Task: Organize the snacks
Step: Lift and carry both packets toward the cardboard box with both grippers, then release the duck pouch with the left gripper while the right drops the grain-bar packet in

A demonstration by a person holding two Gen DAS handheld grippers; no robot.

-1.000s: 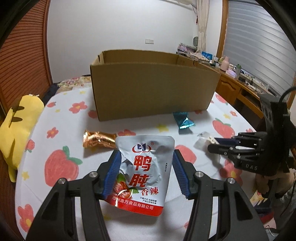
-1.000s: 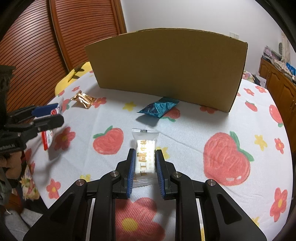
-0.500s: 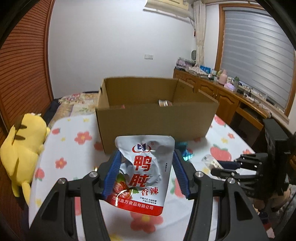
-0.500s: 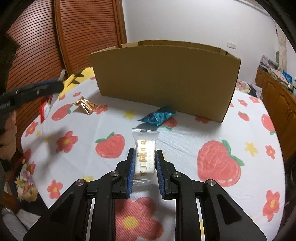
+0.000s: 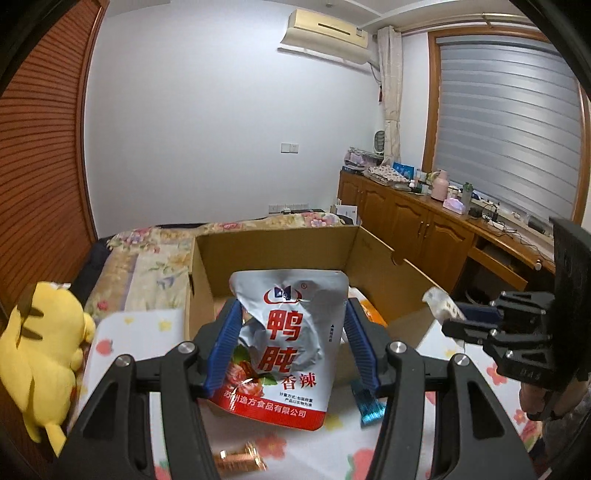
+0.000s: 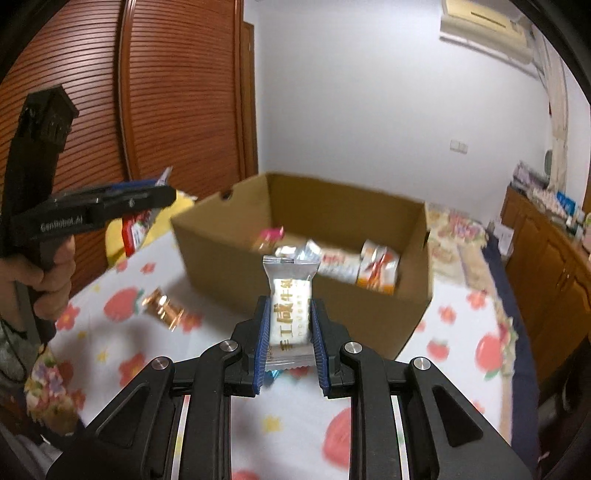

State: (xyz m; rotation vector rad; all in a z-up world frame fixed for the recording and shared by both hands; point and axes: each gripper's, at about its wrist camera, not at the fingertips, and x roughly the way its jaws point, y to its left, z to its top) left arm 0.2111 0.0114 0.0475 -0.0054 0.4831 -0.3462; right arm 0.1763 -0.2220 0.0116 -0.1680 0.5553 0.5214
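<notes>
Now left tool (image 5: 291, 345) clamped on silver pouch (image 5: 286, 339), right tool (image 6: 289, 341) on white candy bar (image 6: 290, 314).

cardboard box (image 6: 303, 280) open-topped, packets along its far side, near wall blocking level entry

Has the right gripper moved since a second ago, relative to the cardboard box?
Yes. The right gripper, shut on the white candy packet, has risen: the cardboard box now shows its inside and the snacks in it.

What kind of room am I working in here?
Most likely a bedroom: a floral bedspread behind the cardboard box, a wall air conditioner, and wooden cabinets under a blinded window.
</notes>
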